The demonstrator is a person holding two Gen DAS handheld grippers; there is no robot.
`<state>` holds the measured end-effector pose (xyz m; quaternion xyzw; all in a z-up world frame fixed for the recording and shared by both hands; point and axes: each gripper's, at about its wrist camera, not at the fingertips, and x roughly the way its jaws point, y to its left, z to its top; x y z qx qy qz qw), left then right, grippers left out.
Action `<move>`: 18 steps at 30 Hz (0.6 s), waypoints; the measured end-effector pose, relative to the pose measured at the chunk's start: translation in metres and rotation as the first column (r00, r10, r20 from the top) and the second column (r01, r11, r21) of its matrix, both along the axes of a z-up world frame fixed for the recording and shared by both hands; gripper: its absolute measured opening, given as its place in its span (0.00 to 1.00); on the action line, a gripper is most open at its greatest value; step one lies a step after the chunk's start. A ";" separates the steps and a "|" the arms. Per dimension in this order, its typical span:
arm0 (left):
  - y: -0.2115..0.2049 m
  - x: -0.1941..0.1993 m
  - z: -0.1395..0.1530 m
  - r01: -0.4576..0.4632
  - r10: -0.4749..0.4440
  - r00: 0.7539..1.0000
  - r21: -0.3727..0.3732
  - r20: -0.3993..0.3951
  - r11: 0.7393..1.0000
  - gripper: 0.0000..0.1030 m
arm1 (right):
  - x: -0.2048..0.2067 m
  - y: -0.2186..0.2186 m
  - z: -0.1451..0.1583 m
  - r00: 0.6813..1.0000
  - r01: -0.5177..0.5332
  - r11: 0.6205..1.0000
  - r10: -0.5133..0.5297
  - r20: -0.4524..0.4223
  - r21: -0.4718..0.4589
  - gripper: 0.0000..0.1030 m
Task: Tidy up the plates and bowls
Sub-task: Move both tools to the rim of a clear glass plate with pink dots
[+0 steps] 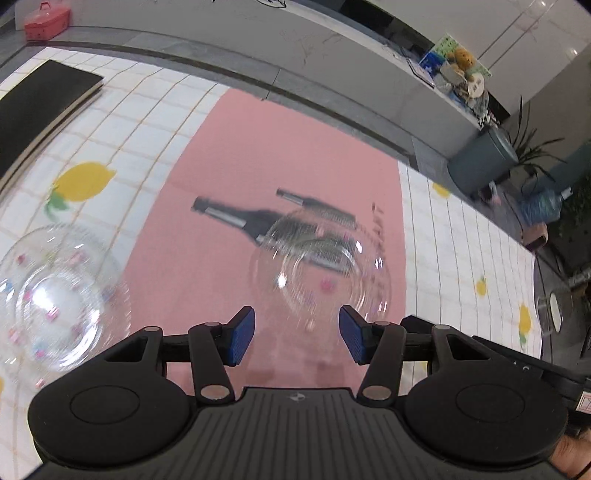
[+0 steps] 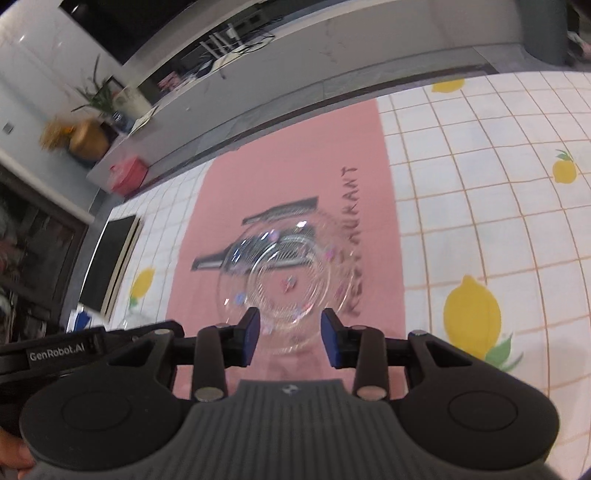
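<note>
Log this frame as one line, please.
left gripper: open, empty | right gripper: open, empty | glass bowl: on pink mat | second glass bowl: on lemon-print cloth

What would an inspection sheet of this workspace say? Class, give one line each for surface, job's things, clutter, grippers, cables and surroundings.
Surface: lemon-print grid tablecloth with a pink placemat on it.
Job's things: clear glass dish on the placemat; second clear glass dish on the cloth beside it. Both blurred.
Clutter: black book on the cloth; red case on the ledge.
Grippers: left gripper open, nothing between the pads; right gripper open, over the dish's near rim, contact not clear.
Cables: loose wires on the far counter.
Surroundings: potted plant, grey bin, teddy bear.
</note>
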<state>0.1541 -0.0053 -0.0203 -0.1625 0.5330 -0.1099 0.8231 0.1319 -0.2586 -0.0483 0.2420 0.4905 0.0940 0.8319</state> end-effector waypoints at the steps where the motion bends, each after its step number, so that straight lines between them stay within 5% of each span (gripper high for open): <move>1: -0.002 0.005 -0.005 -0.005 0.005 1.000 0.004 -0.003 1.000 0.60 | 0.006 -0.003 -0.003 1.000 0.002 1.000 -0.002 -0.007 0.001 0.36; 6: 0.003 0.021 -0.035 -0.043 0.043 0.999 0.002 -0.030 0.999 0.56 | 0.030 -0.020 -0.017 0.998 0.040 0.999 -0.039 -0.045 0.023 0.36; 18: 0.023 0.041 -0.055 -0.045 0.043 0.999 -0.139 -0.021 0.989 0.56 | 0.060 -0.016 -0.045 0.995 0.009 1.000 -0.007 -0.101 0.019 0.36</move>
